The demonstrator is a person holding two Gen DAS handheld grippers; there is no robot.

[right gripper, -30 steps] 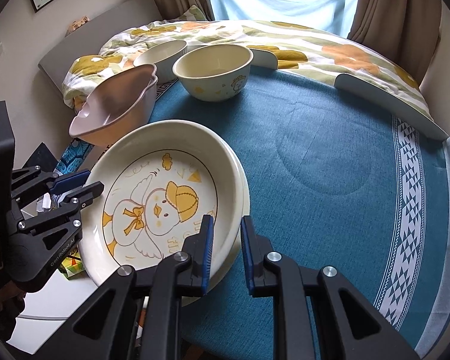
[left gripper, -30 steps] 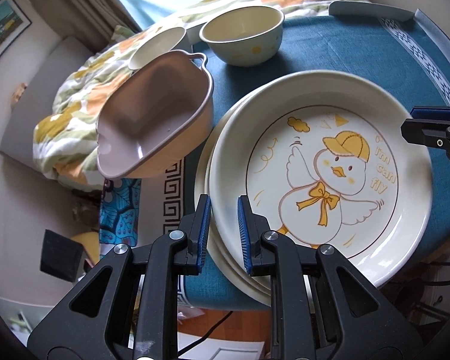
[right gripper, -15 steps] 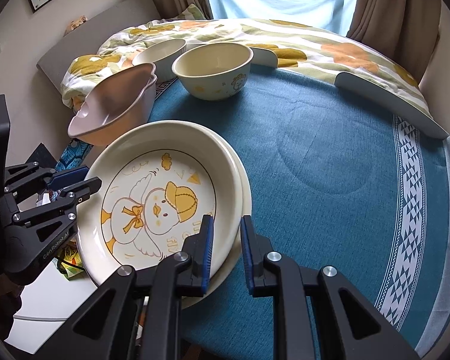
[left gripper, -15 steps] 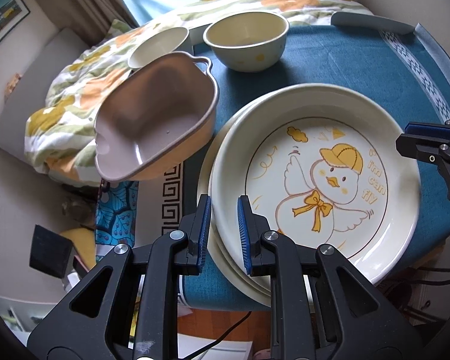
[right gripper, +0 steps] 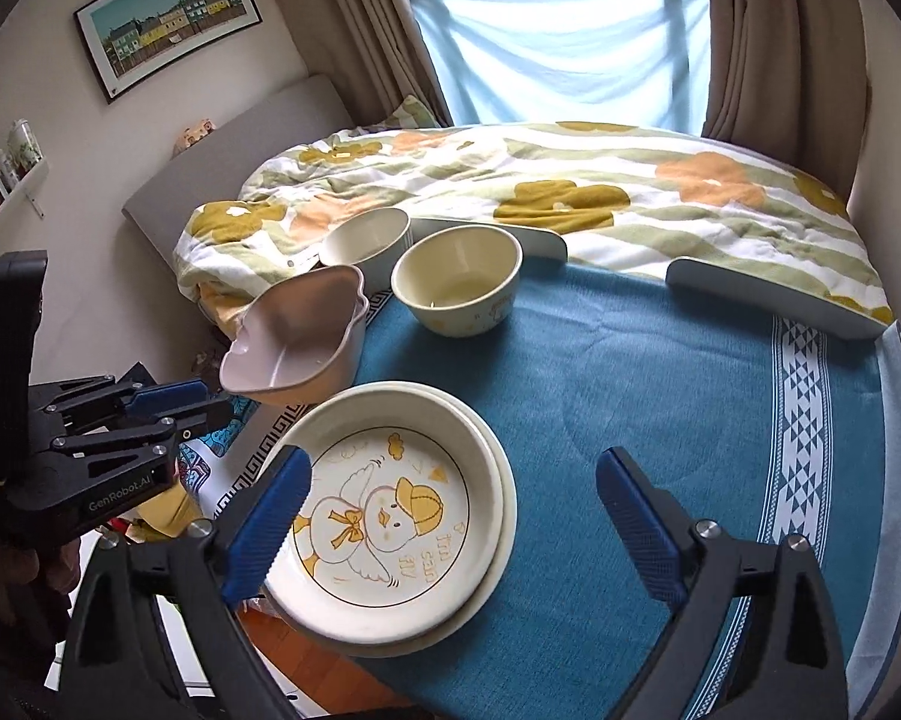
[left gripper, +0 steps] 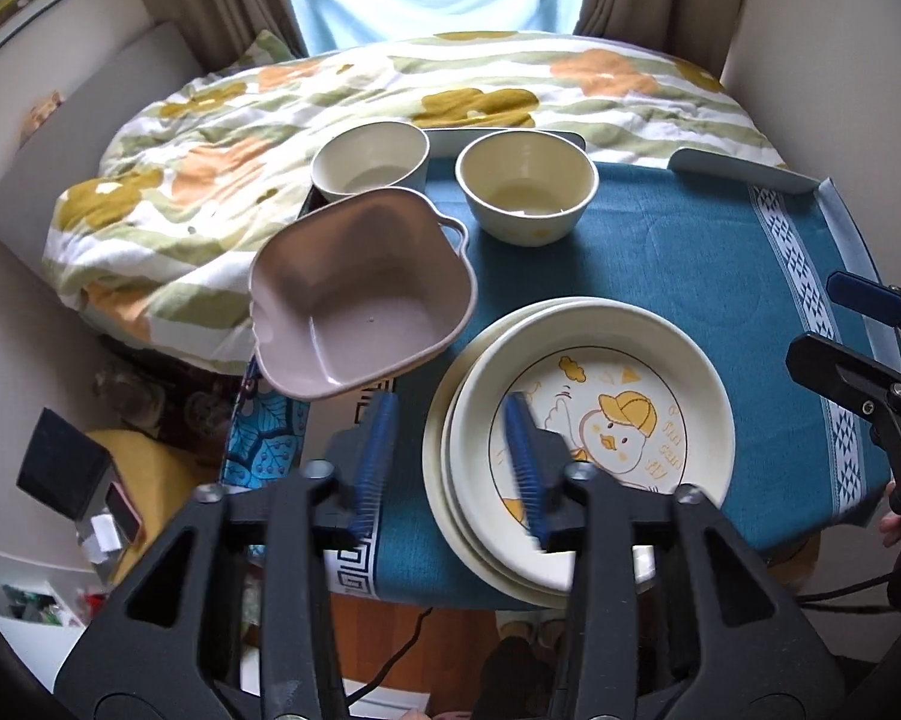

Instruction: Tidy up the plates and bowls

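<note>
A cream plate with a yellow duck drawing (left gripper: 594, 414) lies on top of a stack of cream plates (left gripper: 450, 510) at the near left edge of the blue tablecloth; it also shows in the right wrist view (right gripper: 390, 516). A pink square bowl with handles (left gripper: 360, 294) (right gripper: 294, 348) overhangs the left edge. Two cream bowls (left gripper: 528, 192) (left gripper: 369, 162) stand at the back. My left gripper (left gripper: 447, 462) is open and empty above the stack's left rim. My right gripper (right gripper: 450, 516) is open wide and empty above the stack.
A blue tablecloth (right gripper: 660, 396) with a patterned white border covers the table. A bed with a flowered quilt (right gripper: 570, 180) lies behind the table. The left gripper's body (right gripper: 90, 444) shows at left in the right wrist view. Clutter lies on the floor at the left (left gripper: 78, 480).
Both grippers were narrowly closed at the plate stack's rims; both have opened, let go and pulled back and up. The plates now rest on the table.
</note>
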